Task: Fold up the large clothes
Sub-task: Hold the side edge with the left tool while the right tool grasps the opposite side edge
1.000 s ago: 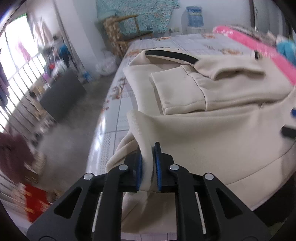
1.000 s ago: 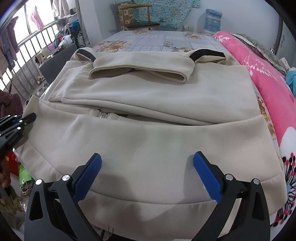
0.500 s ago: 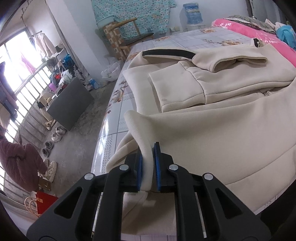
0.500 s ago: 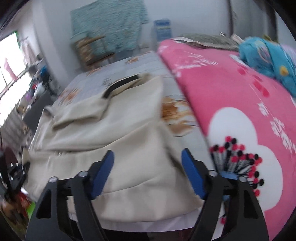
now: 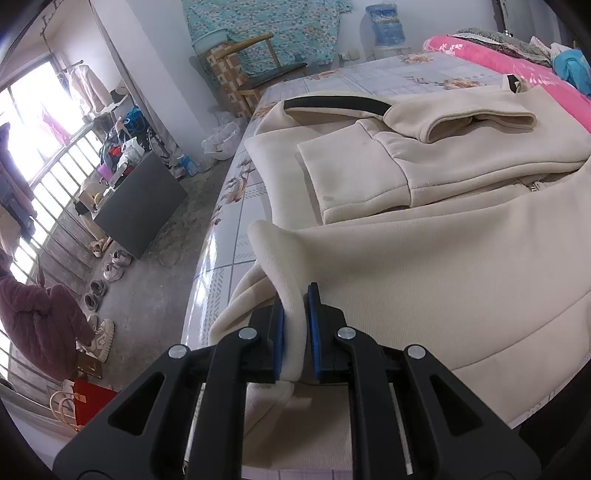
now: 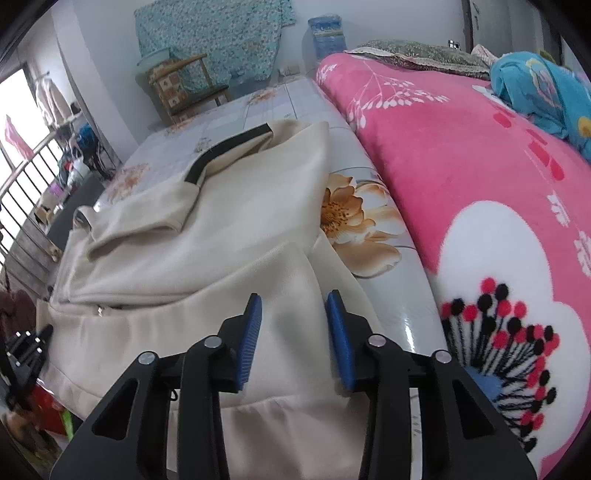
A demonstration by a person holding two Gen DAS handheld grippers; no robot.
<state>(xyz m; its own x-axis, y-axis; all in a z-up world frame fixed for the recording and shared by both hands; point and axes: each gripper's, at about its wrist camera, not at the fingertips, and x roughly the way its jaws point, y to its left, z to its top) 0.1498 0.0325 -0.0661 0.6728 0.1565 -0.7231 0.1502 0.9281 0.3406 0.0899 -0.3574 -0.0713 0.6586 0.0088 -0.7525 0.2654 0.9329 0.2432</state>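
Note:
A large cream jacket point(image 5: 436, 266) with black collar trim lies half folded on a floral tiled tabletop point(image 5: 236, 206). My left gripper point(image 5: 295, 325) is shut on the jacket's near left hem corner, cloth pinched between its blue pads. In the right wrist view the same jacket point(image 6: 192, 258) spreads to the left. My right gripper point(image 6: 295, 332) hovers at the jacket's near right hem corner, its jaws closing with the cloth edge between them, pads apart from it. The left gripper point(image 6: 26, 350) shows at the far left edge.
A pink flowered blanket point(image 6: 480, 177) lies along the right side of the tabletop, a blue cloth point(image 6: 543, 92) on it. A wooden chair point(image 5: 255, 70) and a water bottle point(image 5: 384, 26) stand beyond. Left of the table is floor with shoes point(image 5: 110, 266) and a railing point(image 5: 48, 206).
My right gripper swung from the middle of the hem to its right corner and its jaws narrowed. The left gripper stayed shut on its corner.

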